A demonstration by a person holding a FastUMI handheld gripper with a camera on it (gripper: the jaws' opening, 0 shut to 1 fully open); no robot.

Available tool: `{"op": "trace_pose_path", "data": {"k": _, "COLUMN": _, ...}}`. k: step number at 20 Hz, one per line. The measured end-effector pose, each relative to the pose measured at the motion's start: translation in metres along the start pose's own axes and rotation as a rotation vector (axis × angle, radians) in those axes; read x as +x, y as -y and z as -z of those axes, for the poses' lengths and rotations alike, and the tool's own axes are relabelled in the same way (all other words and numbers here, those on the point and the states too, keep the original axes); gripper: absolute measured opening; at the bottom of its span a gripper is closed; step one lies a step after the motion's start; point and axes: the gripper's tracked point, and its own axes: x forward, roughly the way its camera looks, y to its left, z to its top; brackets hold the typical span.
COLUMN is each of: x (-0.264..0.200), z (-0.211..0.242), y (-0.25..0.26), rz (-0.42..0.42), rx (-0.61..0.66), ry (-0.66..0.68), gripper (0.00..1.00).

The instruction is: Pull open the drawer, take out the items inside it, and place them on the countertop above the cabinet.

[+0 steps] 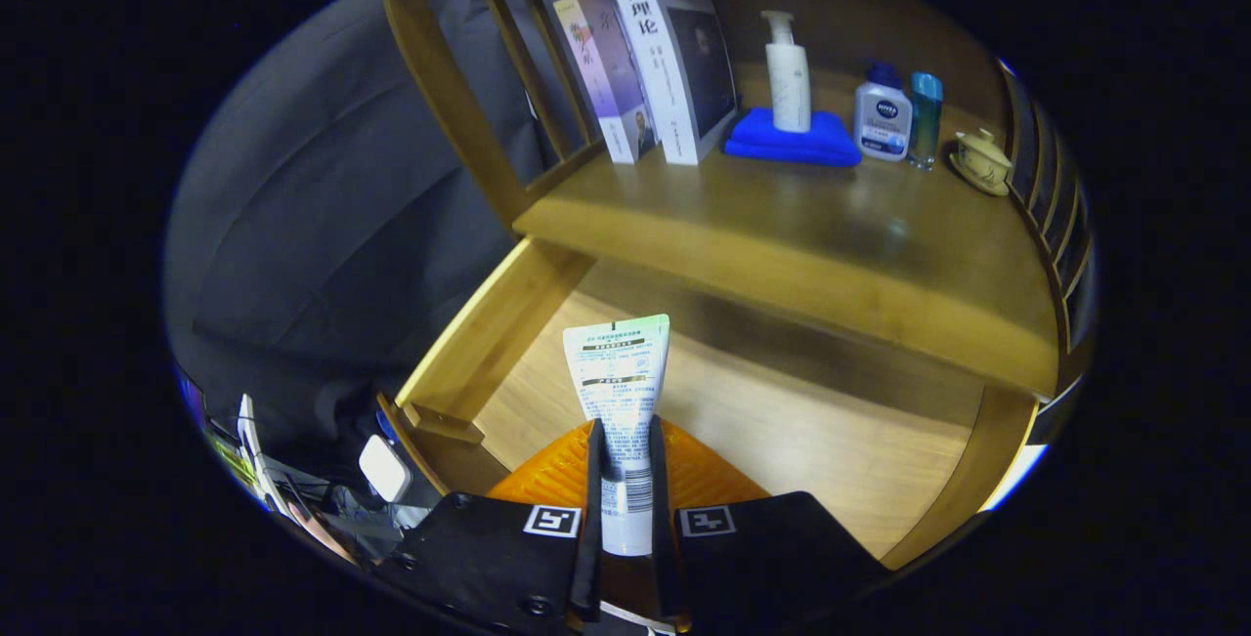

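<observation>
Tube (618, 392) sits clamped between the two fingers of the tool (625, 509), both pressing on its lower half, so the tool is closed narrow on it. Its long axis runs straight ahead along the fingers, flat crimped end pointing forward and a little up, over the open drawer (782, 421) whose wooden floor shows bare below. The tabletop (782, 226) lies beyond and above the tube, its front edge crossing just past the tube's far end. So the coming move, as I judge it, is up and forward. The middle of the tabletop looks free; books (650, 60) stand at its back left, with a blue cloth (792, 140) under a pump bottle (788, 69), more bottles (897, 113) and a lidded cup (982, 159) to the right.
</observation>
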Motion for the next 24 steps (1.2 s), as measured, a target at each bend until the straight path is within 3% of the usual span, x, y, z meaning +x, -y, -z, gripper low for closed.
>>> {"op": "trace_pose_path", "data": {"k": 14, "x": -0.004, "z": -0.113, "y": 0.068, "rz": 0.078, "rx": 0.288, "ry": 0.252, "gripper": 0.23}}
{"op": "trace_pose_path", "data": {"k": 22, "x": 0.028, "z": -0.129, "y": 0.108, "rz": 0.13, "rx": 0.44, "ry": 0.226, "gripper": 0.23}}
{"op": "trace_pose_path", "data": {"k": 24, "x": 0.039, "z": -0.129, "y": 0.109, "rz": 0.099, "rx": 0.493, "ry": 0.202, "gripper": 0.22}}
